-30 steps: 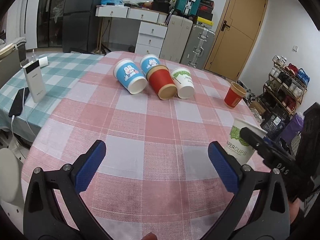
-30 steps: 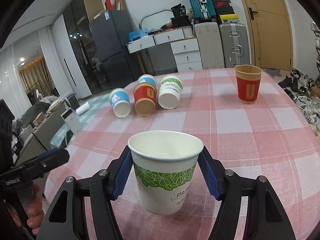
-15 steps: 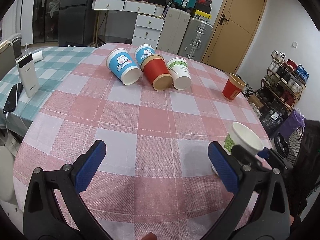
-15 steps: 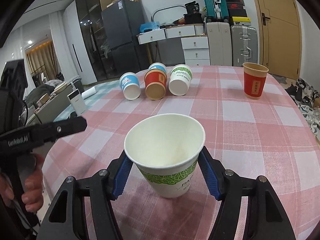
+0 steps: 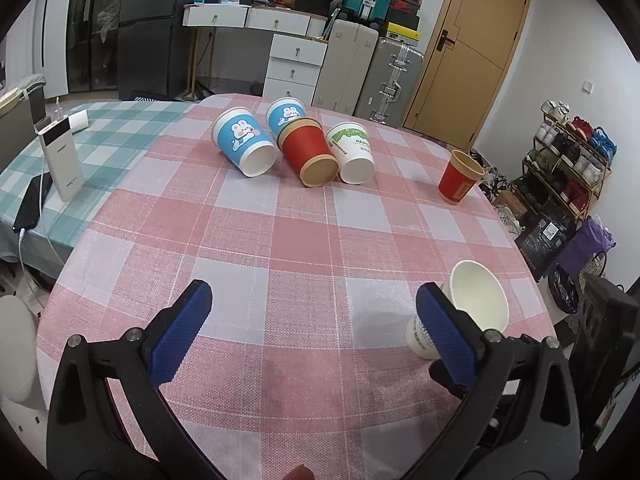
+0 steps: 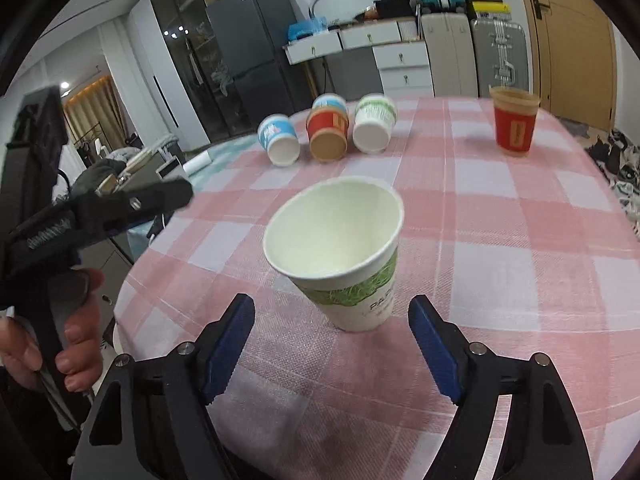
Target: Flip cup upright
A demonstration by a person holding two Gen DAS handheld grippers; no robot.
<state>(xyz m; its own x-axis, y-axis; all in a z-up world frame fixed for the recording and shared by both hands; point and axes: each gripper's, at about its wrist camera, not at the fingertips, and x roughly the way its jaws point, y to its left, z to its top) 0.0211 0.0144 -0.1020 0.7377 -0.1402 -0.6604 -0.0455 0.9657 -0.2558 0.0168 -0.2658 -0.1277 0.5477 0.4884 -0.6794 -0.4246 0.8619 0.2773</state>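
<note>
While my right gripper (image 6: 332, 344) gapes around nothing, the tapered white paper cup with green print (image 6: 340, 256) stands free on woven pink-checked cloth (image 6: 500, 216) — my left gripper (image 5: 316, 332) (ribbed blue pads) likewise spread wide.

left gripper (image 5: 314, 330): lower frame of its own view, jaws spread wide, holding nothing | right gripper (image 6: 331, 350): bottom centre, blue pads parted, gripping nothing | left hand (image 6: 52, 344): lower left, fingers wrapped round the gripper handle

A lived-in home: fridge (image 5: 148, 24), drawer unit (image 5: 296, 64), suitcases (image 5: 394, 76) beyond the tongs, shoe rack (image 5: 568, 160) to their right.
</note>
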